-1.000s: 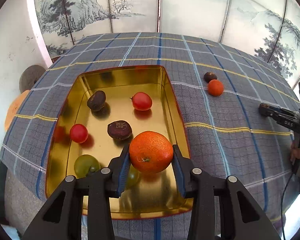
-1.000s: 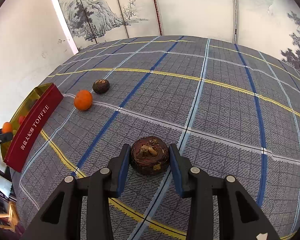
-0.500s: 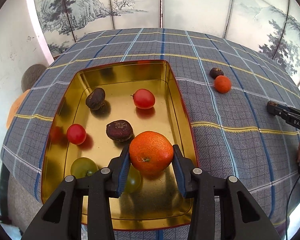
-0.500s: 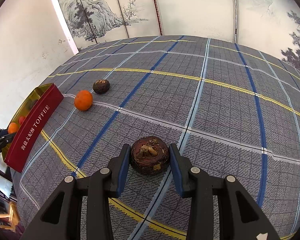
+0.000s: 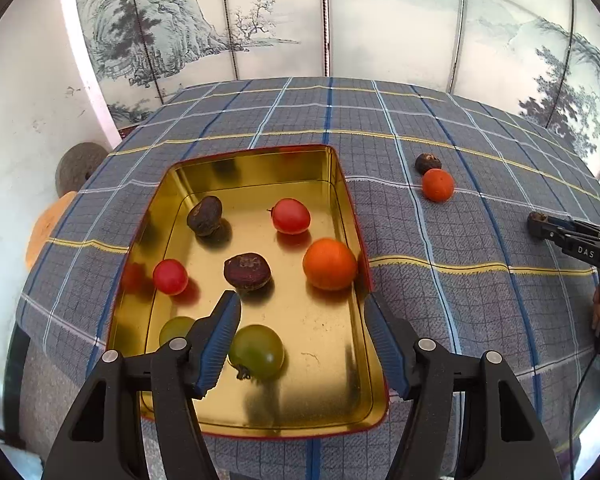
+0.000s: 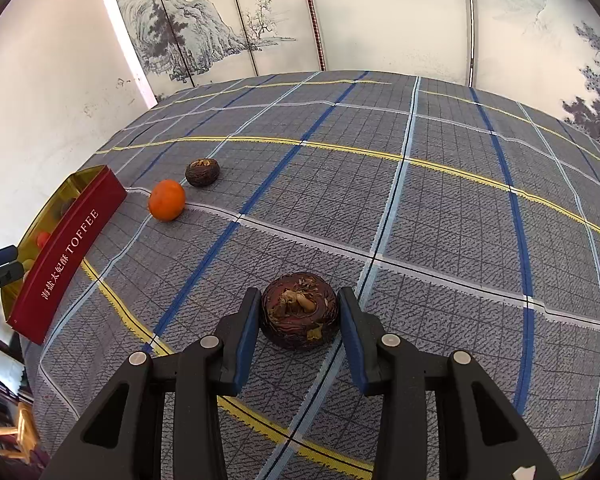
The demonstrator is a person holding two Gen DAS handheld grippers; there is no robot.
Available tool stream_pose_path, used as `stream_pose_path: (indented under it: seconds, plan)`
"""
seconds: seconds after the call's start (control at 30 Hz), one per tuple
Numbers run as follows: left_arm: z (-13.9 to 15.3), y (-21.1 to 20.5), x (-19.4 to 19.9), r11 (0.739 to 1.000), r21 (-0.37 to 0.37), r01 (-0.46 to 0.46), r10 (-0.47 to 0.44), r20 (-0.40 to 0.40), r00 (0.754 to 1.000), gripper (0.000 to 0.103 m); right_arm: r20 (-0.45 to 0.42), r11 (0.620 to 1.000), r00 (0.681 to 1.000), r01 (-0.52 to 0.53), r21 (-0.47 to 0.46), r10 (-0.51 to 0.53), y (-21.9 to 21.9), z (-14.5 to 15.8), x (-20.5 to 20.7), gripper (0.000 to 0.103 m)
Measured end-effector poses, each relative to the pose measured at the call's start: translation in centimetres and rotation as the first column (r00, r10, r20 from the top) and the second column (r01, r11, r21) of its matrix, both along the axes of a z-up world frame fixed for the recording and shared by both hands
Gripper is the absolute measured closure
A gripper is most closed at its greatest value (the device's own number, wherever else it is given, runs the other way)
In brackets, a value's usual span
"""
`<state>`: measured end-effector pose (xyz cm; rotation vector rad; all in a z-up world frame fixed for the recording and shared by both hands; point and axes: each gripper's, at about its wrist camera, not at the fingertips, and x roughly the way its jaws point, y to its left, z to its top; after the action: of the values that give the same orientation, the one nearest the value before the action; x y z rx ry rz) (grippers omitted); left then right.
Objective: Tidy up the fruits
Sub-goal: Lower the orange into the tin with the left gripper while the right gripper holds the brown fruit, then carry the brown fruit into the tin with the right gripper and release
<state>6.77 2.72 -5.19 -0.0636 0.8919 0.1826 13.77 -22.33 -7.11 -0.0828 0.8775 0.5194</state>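
Jaws on my left gripper (image 5: 302, 306) have just been opening and are now standing apart over the gold tin (image 5: 362, 360), with nothing between them. I am seeing the mandarin (image 5: 329, 264) lying free on the tin floor, close against the right wall. Sharing the tin with it are two red tomatoes (image 5: 291, 216), two green ones (image 5: 257, 351) and two dark brown fruits (image 5: 247, 271). My right gripper (image 6: 299, 312) is pressing both blue pads on a dark brown fruit (image 6: 299, 309) that is sitting on the checked cloth (image 6: 440, 208) covering the surface. Farther left on that cloth I am looking at a second mandarin (image 6: 166, 205) just beside another brown fruit (image 6: 202, 172), both near the tin's red side, well apart from my right gripper.
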Motion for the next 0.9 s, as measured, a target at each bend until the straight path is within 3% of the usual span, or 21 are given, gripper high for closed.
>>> stream_pose_path:
  seconds: [0.23,0.53,0.73,0.9]
  plan:
    - [0.0,0.0,-2.2,0.999,-0.044,-0.023,0.024,0.009,1.0,0.038,-0.004,1.0,1.0,-0.002,0.011,0.002,0.0,0.0,0.0,0.067]
    - [0.9,0.8,-5.9,0.997,-0.048,-0.062,0.065,0.071,0.995,0.038,0.0,1.0,1.0,-0.027,0.017,0.027,0.7,0.7,-2.1,0.067]
    - [0.9,3.0,-7.3,0.986,-0.12,-0.12,0.13,0.077,0.989,0.038,0.053,0.986,0.986,-0.16,0.036,0.158,5.7,4.1,-5.1,0.067]
    - [1.2,4.7,-8.6,0.977,-0.09,-0.194,0.202,0.095,0.975,0.038,0.086,0.943,0.943,-0.326,0.061,0.32,12.8,7.1,-7.0,0.067]
